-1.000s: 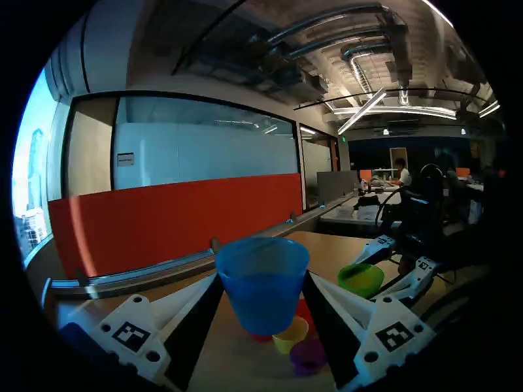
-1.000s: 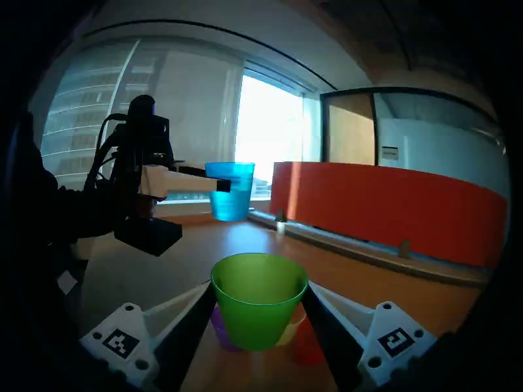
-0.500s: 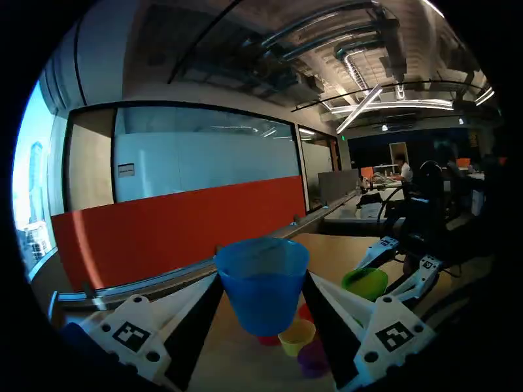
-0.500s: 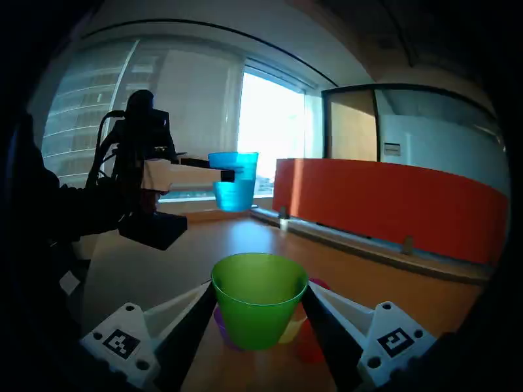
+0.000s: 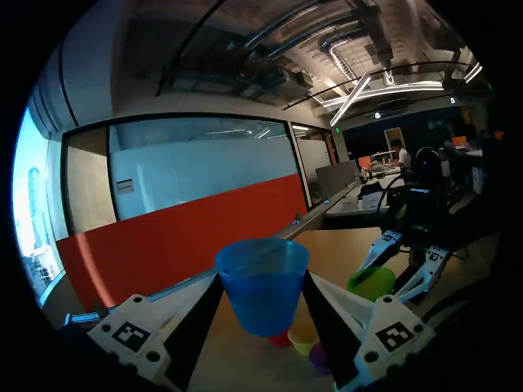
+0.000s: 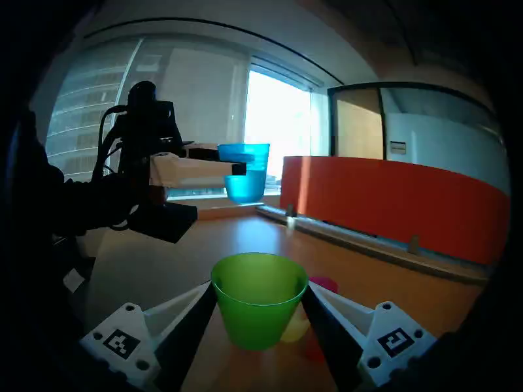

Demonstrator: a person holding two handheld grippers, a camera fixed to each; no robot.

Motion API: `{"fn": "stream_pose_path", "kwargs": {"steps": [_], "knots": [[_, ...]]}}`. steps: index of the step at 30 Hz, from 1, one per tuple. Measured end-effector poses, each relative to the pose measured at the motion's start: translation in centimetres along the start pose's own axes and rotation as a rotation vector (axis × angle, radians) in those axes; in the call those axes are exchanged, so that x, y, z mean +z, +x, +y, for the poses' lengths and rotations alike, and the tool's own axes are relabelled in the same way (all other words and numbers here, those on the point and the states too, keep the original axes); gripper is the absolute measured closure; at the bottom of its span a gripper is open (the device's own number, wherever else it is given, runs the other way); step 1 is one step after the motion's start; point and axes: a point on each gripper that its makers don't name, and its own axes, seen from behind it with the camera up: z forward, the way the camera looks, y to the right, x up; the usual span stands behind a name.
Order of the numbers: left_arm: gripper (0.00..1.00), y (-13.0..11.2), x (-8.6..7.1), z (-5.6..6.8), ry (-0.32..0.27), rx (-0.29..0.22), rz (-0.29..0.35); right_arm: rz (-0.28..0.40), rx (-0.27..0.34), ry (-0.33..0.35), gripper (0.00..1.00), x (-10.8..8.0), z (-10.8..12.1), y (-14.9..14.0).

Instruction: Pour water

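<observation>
- Between the two fingers of the left claw (image 5: 262,279), in the left gripper view, stood the blue cup (image 5: 261,304). It was upright, with its rim level and its mouth up.
- Both black pads (image 5: 196,320) pressed on the cup's sides, so the claw was closed about as wide as the cup and gripped it near mid-height.
- The cup's lower part showed a deeper blue than its rim, which looked like liquid inside.
- Below and just behind the blue cup, three small cups sat close together on the worktop (image 5: 242,362): a red one (image 5: 281,338), a yellow one (image 5: 303,334) and a purple one (image 5: 319,358).
- Farther off to the right in the same view, the right claw's white fingers flanked the green cup (image 5: 371,282).
- In the right gripper view, the right claw (image 6: 259,285) was closed on the green cup. A finger pressed on each side, and the cup stood upright with its mouth open to the camera.
- The green cup's inside looked bare, though its bottom could not be seen clearly.
- Far and to the left of the green cup in that view, the left claw held the blue cup in the air, higher than the green cup and well apart from it.
- A dark-sleeved arm (image 6: 72,202) reached in from the left behind that claw.
- An orange partition (image 6: 405,202) ran along the far edge of the worktop, with a bright window (image 6: 278,124) beyond.
</observation>
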Motion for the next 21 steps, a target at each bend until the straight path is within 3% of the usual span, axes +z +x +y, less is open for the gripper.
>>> {"fn": "stream_pose_path", "kwargs": {"steps": [8, 21], "knots": [[0.17, 0.4, -0.1, 0.2, 0.003, 0.042, -0.001, -0.007, -0.006, 0.02, 0.1, 0.1, -0.6, 0.0], [0.17, 1.3, -0.4, 0.7, 0.008, 0.158, 0.016, -0.02, -0.016, 0.052, 0.1, 0.7, -1.6, -0.2]]}}
